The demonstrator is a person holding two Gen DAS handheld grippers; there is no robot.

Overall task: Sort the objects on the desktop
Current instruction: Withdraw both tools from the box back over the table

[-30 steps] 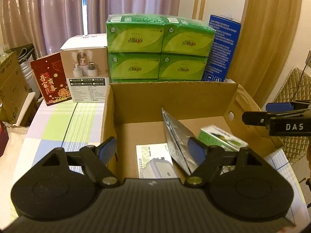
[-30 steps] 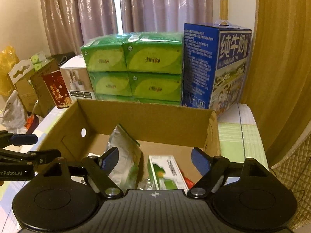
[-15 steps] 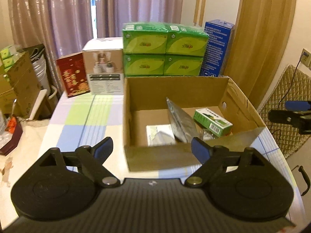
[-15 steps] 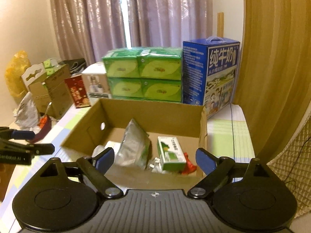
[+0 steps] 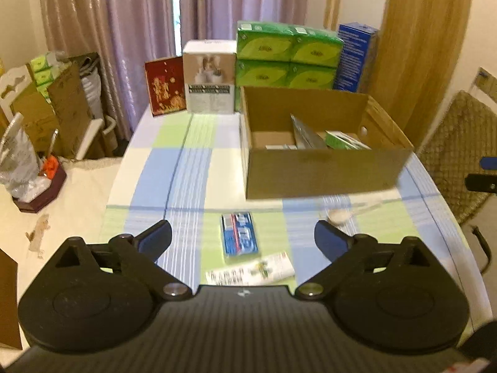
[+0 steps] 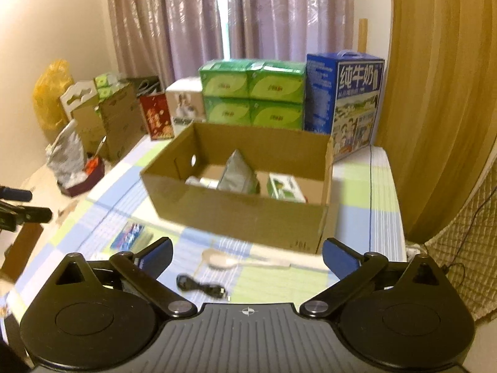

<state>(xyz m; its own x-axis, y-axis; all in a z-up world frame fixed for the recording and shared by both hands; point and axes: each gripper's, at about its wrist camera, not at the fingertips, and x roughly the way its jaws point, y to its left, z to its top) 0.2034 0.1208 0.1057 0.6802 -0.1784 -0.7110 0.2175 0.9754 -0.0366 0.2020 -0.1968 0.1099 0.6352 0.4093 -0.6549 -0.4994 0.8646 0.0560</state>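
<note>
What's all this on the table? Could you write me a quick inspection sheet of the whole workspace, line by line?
Surface: table under a checked cloth in blue, green and white.
Job's things: open cardboard box holding a silver pouch and a green carton; in front of it lie a blue packet, a tube and a spoon.
Clutter: green tissue packs, blue milk case, white box and red box behind the cardboard box.
Grippers: left gripper and right gripper both opening, nothing between the jaws.
Cables: black cable on the cloth.
Surroundings: curtains, more cartons on the floor, a wicker chair.
</note>
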